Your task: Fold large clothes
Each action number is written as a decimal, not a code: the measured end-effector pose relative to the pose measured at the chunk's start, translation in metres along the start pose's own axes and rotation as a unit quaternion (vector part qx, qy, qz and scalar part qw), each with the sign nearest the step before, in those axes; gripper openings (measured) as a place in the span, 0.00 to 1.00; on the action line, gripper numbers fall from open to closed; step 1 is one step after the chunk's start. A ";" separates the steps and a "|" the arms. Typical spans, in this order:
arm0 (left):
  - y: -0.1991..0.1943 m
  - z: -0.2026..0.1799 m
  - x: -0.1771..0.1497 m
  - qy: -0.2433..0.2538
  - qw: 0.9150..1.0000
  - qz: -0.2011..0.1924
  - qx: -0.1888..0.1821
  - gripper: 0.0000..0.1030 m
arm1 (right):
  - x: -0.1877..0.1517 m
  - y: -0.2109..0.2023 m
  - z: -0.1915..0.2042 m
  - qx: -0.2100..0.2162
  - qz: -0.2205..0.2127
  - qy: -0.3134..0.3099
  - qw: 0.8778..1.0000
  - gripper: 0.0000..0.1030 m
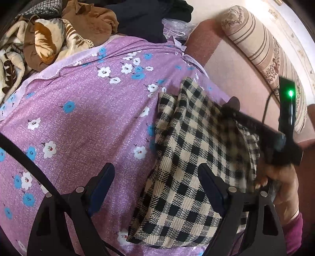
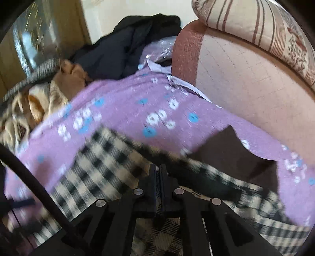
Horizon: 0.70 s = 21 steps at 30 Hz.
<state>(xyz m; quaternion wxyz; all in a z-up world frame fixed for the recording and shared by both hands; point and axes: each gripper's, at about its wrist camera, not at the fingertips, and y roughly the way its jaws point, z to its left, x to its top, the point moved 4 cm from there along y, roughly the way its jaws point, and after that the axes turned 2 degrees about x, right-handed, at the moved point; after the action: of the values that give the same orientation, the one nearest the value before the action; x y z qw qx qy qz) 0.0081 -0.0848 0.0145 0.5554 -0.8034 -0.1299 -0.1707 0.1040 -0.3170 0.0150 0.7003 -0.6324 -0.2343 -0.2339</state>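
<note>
A black-and-cream checked garment (image 1: pixel 189 157) lies partly folded on a purple floral sheet (image 1: pixel 78 122). My left gripper (image 1: pixel 155 189) is open and hovers just above the garment's near left edge, holding nothing. My right gripper (image 2: pixel 158 173) is shut on the checked garment (image 2: pixel 94 167); the cloth runs between its closed fingers. In the left wrist view the right gripper (image 1: pixel 236 114) is at the garment's far right edge, lifting a fold. The right wrist view is blurred by motion.
A heap of clothes and blankets (image 1: pixel 49 39) lies at the far left, with dark garments (image 1: pixel 147 15) behind. A pink sofa back (image 2: pixel 236 74) and a striped bolster (image 1: pixel 265 49) line the right side.
</note>
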 end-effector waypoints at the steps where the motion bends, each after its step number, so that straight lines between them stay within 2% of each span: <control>1: 0.001 0.001 0.000 -0.001 1.000 0.003 0.000 0.83 | 0.003 0.004 0.001 0.004 -0.002 0.013 1.000 0.03; 3: 0.001 0.003 0.001 -0.012 1.000 0.002 0.000 0.83 | 0.005 0.010 0.002 0.014 -0.003 0.023 1.000 0.03; 5: 0.003 0.003 0.003 -0.021 1.000 0.001 -0.001 0.83 | 0.007 0.010 0.003 0.006 -0.008 0.032 0.999 0.03; 9: 0.005 -0.002 0.002 -0.007 1.000 -0.002 0.000 0.83 | 0.008 0.018 0.007 0.003 -0.001 0.052 0.999 0.03; 12: 0.004 0.000 0.003 -0.009 1.000 -0.002 0.001 0.83 | 0.002 0.002 0.002 0.019 -0.017 0.069 0.997 0.06; 15: 0.002 0.004 0.004 -0.021 1.000 -0.003 -0.003 0.83 | -0.010 -0.034 -0.018 0.042 -0.031 0.106 0.993 0.27; 17: 0.001 0.004 0.005 -0.023 1.000 -0.008 -0.005 0.83 | -0.023 -0.055 -0.027 0.038 -0.039 0.124 0.991 0.29; 19: 0.001 0.000 0.005 -0.019 1.000 -0.012 -0.008 0.83 | -0.037 -0.058 -0.021 0.056 -0.026 0.116 0.991 0.30; 21: 0.003 -0.006 0.004 -0.005 1.000 -0.014 -0.005 0.83 | -0.054 -0.044 -0.011 0.019 -0.004 0.092 0.996 0.30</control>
<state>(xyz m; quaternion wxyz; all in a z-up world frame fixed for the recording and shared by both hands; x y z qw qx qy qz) 0.0122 -0.0919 0.0155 0.5479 -0.8054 -0.1431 -0.1749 0.0351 -0.3305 0.0143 0.7298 -0.5941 -0.1758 -0.2890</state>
